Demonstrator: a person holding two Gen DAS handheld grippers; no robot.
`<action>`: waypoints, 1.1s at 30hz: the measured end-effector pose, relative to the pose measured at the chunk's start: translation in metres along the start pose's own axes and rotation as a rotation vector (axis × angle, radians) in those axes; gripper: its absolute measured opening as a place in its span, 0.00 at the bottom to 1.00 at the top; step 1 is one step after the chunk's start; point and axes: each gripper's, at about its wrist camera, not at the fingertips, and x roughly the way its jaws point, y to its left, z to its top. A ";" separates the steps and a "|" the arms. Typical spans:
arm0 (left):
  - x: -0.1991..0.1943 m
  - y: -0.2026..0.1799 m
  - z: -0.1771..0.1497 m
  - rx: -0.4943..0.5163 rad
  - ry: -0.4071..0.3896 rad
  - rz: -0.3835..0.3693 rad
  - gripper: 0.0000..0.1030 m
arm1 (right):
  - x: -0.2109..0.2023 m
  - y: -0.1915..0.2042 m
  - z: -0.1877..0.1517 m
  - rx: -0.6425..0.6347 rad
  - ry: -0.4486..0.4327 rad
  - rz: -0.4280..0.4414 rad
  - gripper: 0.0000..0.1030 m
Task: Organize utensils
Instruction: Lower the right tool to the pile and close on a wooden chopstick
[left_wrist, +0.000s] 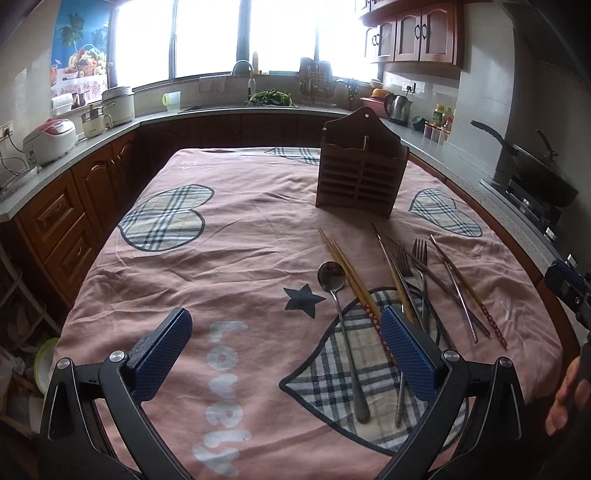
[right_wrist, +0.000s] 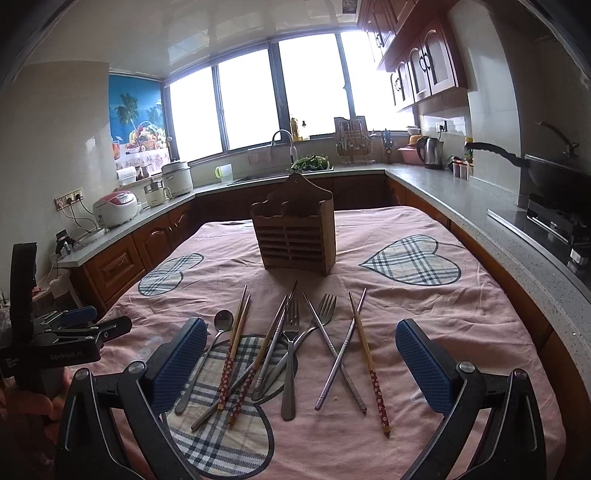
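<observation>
A brown wooden utensil holder (left_wrist: 360, 173) (right_wrist: 295, 236) stands upright at the far middle of the table. In front of it lie a metal spoon (left_wrist: 341, 328) (right_wrist: 207, 354), forks (left_wrist: 419, 269) (right_wrist: 290, 358), metal chopsticks (right_wrist: 334, 350) and wooden chopsticks with red ends (left_wrist: 351, 277) (right_wrist: 369, 358), some crossing each other. My left gripper (left_wrist: 284, 350) is open and empty, above the cloth just left of the pile. My right gripper (right_wrist: 301, 363) is open and empty, above the pile's near end. The left gripper's body also shows in the right wrist view (right_wrist: 79, 323).
The table wears a pink cloth (left_wrist: 229, 229) with plaid hearts. Counters run around it with rice cookers (left_wrist: 50, 140), a sink (left_wrist: 255, 103), a kettle (left_wrist: 399, 107) and a wok on the stove (left_wrist: 539, 170) at right.
</observation>
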 end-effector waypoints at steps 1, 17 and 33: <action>0.008 -0.002 0.002 0.009 0.012 0.000 1.00 | 0.006 -0.004 0.002 0.011 0.016 0.003 0.99; 0.113 -0.018 0.028 0.091 0.216 -0.072 0.79 | 0.120 -0.045 0.024 0.031 0.262 0.033 0.56; 0.163 -0.027 0.039 0.116 0.306 -0.184 0.49 | 0.211 -0.062 0.022 0.005 0.446 0.002 0.23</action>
